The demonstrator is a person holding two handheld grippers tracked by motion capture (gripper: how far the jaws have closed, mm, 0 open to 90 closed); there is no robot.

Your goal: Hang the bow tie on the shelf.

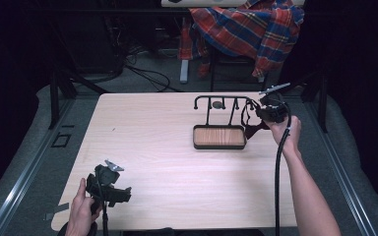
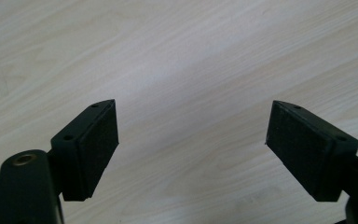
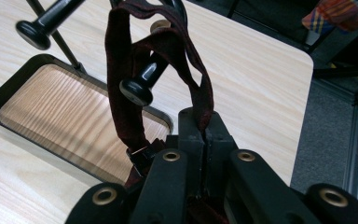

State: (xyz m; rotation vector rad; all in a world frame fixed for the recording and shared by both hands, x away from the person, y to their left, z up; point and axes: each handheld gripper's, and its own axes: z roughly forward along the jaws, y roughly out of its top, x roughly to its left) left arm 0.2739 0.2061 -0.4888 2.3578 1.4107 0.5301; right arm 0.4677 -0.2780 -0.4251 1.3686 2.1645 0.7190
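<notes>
A black rack (image 1: 224, 97) with knobbed pegs stands over a wooden tray (image 1: 219, 137) at the table's right rear. My right gripper (image 1: 265, 116) is just right of the rack. In the right gripper view this gripper (image 3: 206, 127) is shut on a dark red strap (image 3: 121, 93). The strap's loop hangs around a knobbed peg (image 3: 137, 91) above the tray (image 3: 60, 107). My left gripper (image 1: 120, 194) rests near the table's front left corner. In its own view the left gripper (image 2: 191, 109) is open with bare tabletop between its pads (image 2: 98, 140).
A plaid shirt (image 1: 248, 29) is draped over a chair beyond the table's far edge, with cables (image 1: 147, 73) on the floor beside it. A small round thing (image 1: 217, 104) hangs on the rack. The table's right edge (image 3: 303, 116) runs close to my right gripper.
</notes>
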